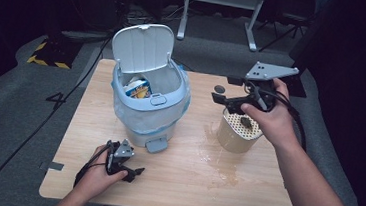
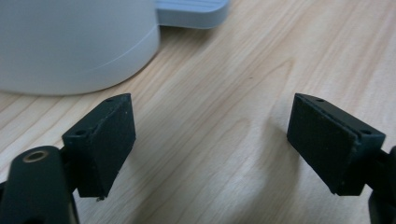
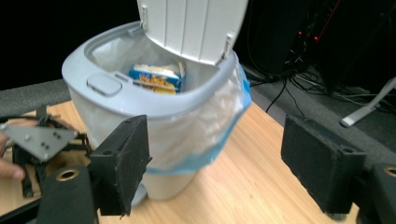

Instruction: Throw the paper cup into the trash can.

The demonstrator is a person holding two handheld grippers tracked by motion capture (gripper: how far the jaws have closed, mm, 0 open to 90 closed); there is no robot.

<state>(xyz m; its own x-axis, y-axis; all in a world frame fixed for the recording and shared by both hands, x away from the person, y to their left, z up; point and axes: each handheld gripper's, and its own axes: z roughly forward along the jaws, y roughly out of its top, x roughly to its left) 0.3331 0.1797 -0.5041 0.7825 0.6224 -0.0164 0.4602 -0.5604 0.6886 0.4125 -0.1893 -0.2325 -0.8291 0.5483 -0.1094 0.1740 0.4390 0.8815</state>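
Now, my readout:
Right gripper view: one carton (image 3: 156,77) inside bin (image 3: 140,100).
High view: one strainer cup (image 1: 239,132).
Jaws: left gripper (image 2: 210,140), right gripper (image 3: 215,163) both released, empty.

— That pale grey plastic pedal bin (image 1: 148,107), smooth, slightly glossy?

— Yes, lined with a thin, crinkly translucent plastic bag (image 3: 205,135). Beneath it, the light wood-grain table (image 1: 184,178) looks matt, with a wet sheen towards the cream perforated plastic cup (image 1: 236,133).
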